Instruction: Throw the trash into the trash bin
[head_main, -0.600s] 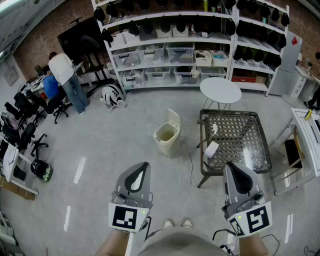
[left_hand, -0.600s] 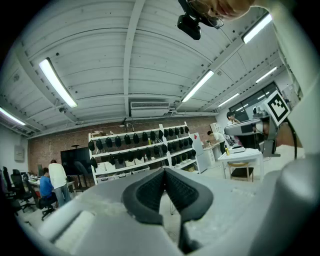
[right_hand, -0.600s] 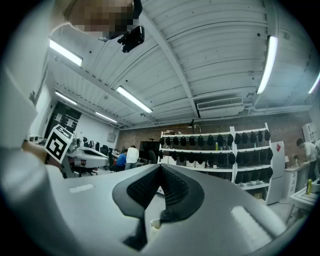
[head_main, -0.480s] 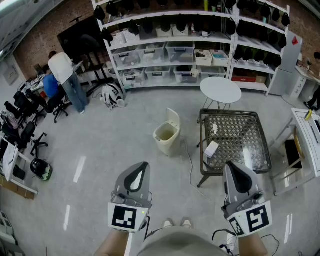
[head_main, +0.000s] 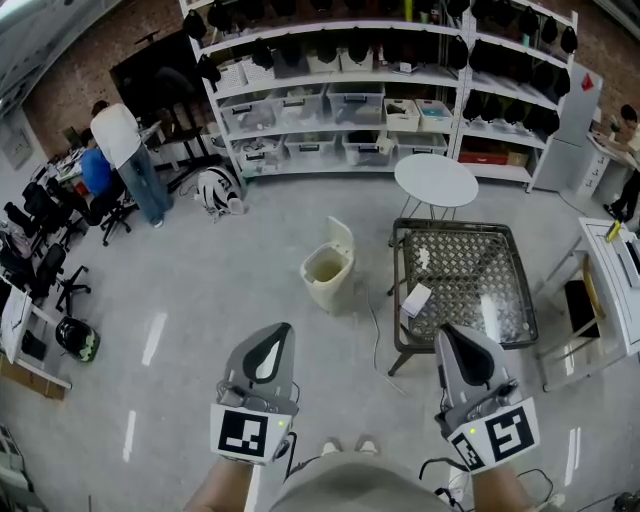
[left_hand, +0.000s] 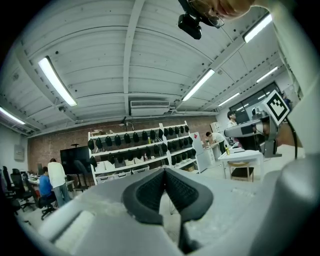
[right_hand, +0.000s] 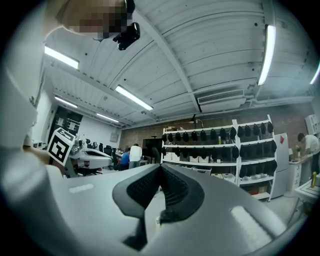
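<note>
The beige trash bin (head_main: 327, 268) stands open on the grey floor, its lid tipped up, ahead of me and between the two grippers. A white piece of trash (head_main: 415, 299) lies on the near left corner of the wire-mesh table (head_main: 500, 300), and a smaller white scrap (head_main: 423, 258) lies further back. My left gripper (head_main: 285, 328) (left_hand: 164, 170) is shut and empty, held level well short of the bin. My right gripper (head_main: 447, 330) (right_hand: 160, 166) is also shut and empty, close to the table's near edge.
Long shelves (head_main: 340, 90) with bins and dark helmets line the back wall. A round white table (head_main: 436, 180) stands behind the mesh table. A person (head_main: 125, 150) stands at far left near office chairs (head_main: 40, 260). A white desk (head_main: 615, 270) is at right.
The bin, tables and both grippers have shifted slightly left in the head view. Both grippers stay shut and side by side as before.
</note>
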